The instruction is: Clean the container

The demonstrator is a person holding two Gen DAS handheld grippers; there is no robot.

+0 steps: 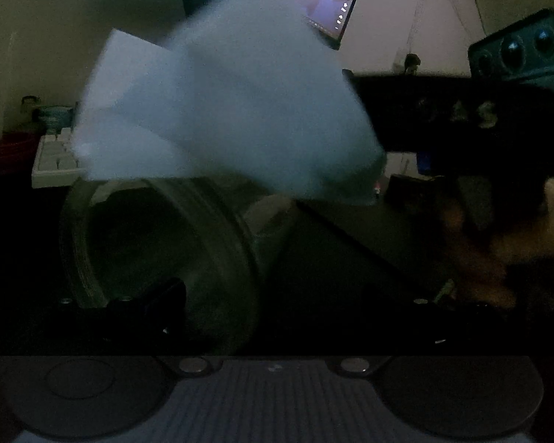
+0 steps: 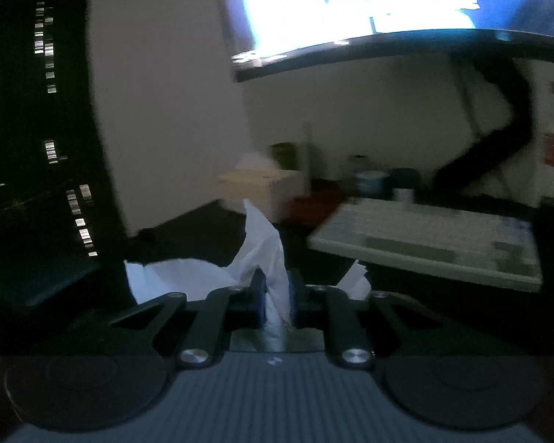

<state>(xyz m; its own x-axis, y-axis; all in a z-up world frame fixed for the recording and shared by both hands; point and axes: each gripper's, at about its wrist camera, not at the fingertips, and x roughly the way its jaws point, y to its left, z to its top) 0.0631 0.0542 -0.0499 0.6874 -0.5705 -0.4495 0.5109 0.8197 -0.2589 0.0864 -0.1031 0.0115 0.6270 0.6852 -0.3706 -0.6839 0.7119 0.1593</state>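
In the left wrist view a clear jar-like container (image 1: 218,243) lies on its side, its threaded mouth turned left, between the dark fingers of my left gripper (image 1: 291,306), which is shut on it. A white tissue (image 1: 221,110), blurred, hovers just above the container and touches its upper edge. It hangs from my right gripper (image 1: 461,122), which comes in from the right. In the right wrist view my right gripper (image 2: 277,295) is shut on the tissue (image 2: 266,254), which sticks up and spreads left of the blue pads (image 2: 293,295). The container is out of that view.
The scene is dim. A white keyboard (image 2: 432,240) lies on the dark desk (image 2: 188,225), with a lit monitor (image 2: 351,3) above it. A cardboard tissue box (image 2: 266,184), cups (image 2: 369,181) and a red item (image 2: 314,203) stand at the back. A hand (image 1: 498,258) shows at the right.
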